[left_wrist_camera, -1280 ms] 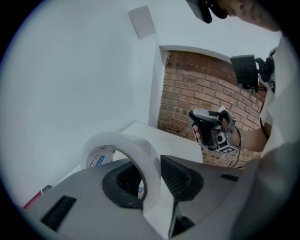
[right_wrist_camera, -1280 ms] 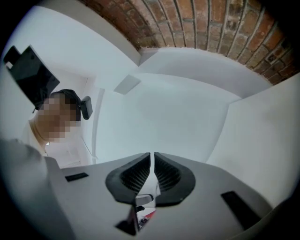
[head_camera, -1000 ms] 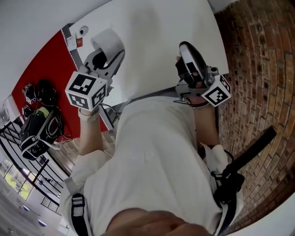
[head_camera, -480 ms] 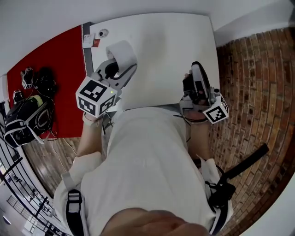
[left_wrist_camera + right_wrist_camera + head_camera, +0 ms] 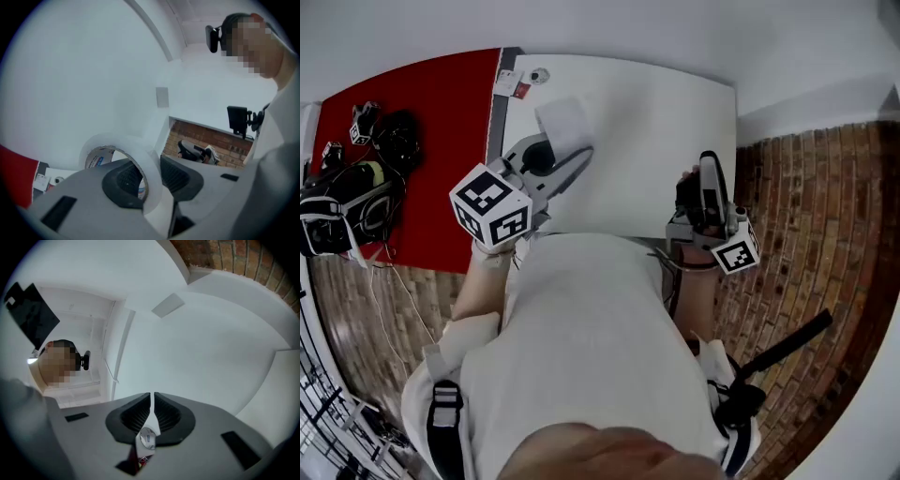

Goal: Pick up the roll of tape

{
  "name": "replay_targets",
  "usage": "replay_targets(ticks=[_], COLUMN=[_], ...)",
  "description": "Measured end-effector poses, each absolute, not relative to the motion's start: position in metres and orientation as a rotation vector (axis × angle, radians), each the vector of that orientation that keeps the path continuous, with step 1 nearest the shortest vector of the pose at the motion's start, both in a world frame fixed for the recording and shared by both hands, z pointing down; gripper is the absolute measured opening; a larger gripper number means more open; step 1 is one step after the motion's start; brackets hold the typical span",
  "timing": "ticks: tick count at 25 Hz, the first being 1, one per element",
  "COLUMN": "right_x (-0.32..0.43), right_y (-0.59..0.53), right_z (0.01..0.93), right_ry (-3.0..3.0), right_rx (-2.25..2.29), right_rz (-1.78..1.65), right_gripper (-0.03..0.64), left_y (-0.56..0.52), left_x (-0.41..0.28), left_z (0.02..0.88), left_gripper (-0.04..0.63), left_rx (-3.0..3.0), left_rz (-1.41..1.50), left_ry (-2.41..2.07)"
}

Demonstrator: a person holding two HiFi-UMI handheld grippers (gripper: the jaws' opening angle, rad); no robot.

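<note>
1. Head view: a person (image 5: pixel 591 347) in a white shirt stands at the near edge of a white table (image 5: pixel 656 112), with one gripper in each hand.
2. Left gripper (image 5: pixel 563 150): it reaches over the table's left part, with its marker cube (image 5: pixel 492 206) nearest the body.
3. Tape (image 5: pixel 565 118): the white roll sits at the tip of the left gripper, over the table's far left part and near the corner.
4. Left gripper view: the claw (image 5: pixel 150 174) pinches the roll's wall. One pad (image 5: pixel 123 180) is inside the hole, and the other (image 5: pixel 177 174) is against the outer face.
5. Tape (image 5: pixel 137 143) in that view: it stands on edge with its hole towards the camera. Blue print shows on the inner core.
6. Right gripper (image 5: pixel 708 165): it is held at the table's near right edge, well apart from the tape, with its cube (image 5: pixel 737 254) towards the body.
7. Right gripper view: the claw (image 5: pixel 152 405) is pressed almost together, with only a thin slit between the pads, and no thing is pinched. A small round item shows low in the slit; I cannot tell what it is.
8. Surroundings: a red mat (image 5: pixel 431 122) lies left of the table with dark bags (image 5: pixel 347 202) on its left side. A brick floor (image 5: pixel 816 216) lies to the right.
</note>
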State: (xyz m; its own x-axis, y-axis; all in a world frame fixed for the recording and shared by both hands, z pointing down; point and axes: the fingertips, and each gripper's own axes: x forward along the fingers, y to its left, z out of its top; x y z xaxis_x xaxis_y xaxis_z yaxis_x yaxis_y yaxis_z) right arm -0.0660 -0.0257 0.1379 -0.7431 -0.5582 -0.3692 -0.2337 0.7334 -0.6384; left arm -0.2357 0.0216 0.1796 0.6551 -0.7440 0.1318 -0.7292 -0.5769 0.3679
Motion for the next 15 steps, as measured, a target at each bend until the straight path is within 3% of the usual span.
replay_targets(ticks=[6, 15], right_x=[-0.082, -0.098], right_y=[-0.022, -0.012], right_z=[0.121, 0.112], right_ry=[2.434, 2.49], right_rx=[-0.519, -0.447], right_rz=[-0.739, -0.73], right_gripper=[0.023, 0.023], left_y=[0.041, 0.057], left_x=[-0.251, -0.269], left_z=[0.143, 0.125], left_gripper=[0.116, 0.115], left_rx=[2.418, 2.371], left_rz=[-0.336, -0.535], left_ry=[-1.136, -1.135])
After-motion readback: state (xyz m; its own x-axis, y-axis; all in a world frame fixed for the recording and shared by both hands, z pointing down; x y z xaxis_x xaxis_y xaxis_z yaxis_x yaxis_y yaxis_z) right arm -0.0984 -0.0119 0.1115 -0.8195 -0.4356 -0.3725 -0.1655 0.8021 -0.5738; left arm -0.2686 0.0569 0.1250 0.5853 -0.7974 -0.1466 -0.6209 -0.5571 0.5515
